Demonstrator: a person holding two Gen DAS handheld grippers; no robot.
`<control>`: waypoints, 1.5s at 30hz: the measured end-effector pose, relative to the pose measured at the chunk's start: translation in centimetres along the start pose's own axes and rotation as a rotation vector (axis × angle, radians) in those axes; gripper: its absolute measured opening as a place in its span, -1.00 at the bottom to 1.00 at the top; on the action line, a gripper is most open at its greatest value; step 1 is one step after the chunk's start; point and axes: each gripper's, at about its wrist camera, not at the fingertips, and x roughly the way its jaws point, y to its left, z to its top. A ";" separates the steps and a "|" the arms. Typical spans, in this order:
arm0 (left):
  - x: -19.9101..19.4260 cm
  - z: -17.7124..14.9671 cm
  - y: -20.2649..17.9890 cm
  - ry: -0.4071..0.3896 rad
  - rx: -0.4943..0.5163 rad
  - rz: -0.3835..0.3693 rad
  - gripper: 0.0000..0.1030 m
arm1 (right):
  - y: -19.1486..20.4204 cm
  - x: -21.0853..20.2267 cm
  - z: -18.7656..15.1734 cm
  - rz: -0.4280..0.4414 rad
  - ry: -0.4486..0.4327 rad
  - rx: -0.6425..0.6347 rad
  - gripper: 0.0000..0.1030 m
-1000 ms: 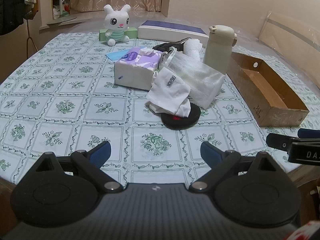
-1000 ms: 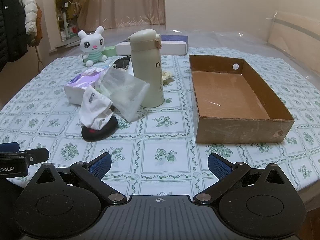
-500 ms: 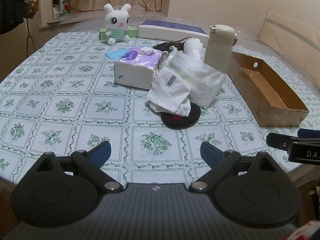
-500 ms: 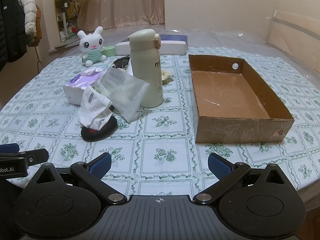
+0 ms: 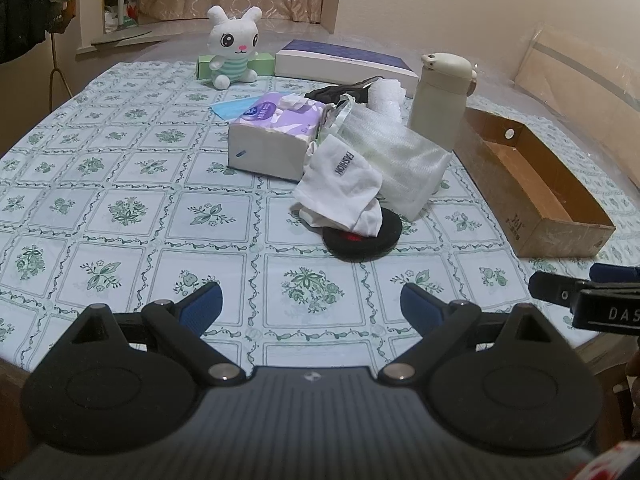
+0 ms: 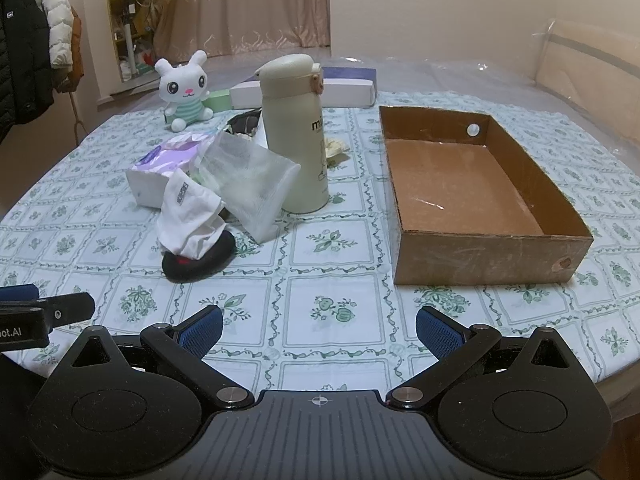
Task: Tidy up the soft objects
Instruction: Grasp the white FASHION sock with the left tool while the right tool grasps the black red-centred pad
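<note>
A white sock lies on a black round pad mid-table. Behind it are a mesh bag, a purple tissue pack and a white plush bunny at the back. An empty brown cardboard box stands on the right. My left gripper is open and empty above the table's near edge, short of the sock. My right gripper is open and empty, near the box's front left.
A cream thermos bottle stands upright between the pile and the box. A flat blue-and-white box, a green box, a blue mask and dark cloth lie at the back. The table has a flowered cloth.
</note>
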 end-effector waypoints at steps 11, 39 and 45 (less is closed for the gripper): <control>2.2 1.2 3.1 -0.001 -0.025 0.008 0.84 | 1.6 2.6 0.6 0.069 -0.007 -0.012 0.98; 15.8 8.9 0.4 0.058 0.188 -0.244 0.07 | 4.5 12.7 1.9 0.215 0.000 -0.174 0.76; 16.5 9.1 0.5 0.070 0.172 -0.255 -0.73 | 4.8 12.8 1.9 0.239 -0.012 -0.181 0.76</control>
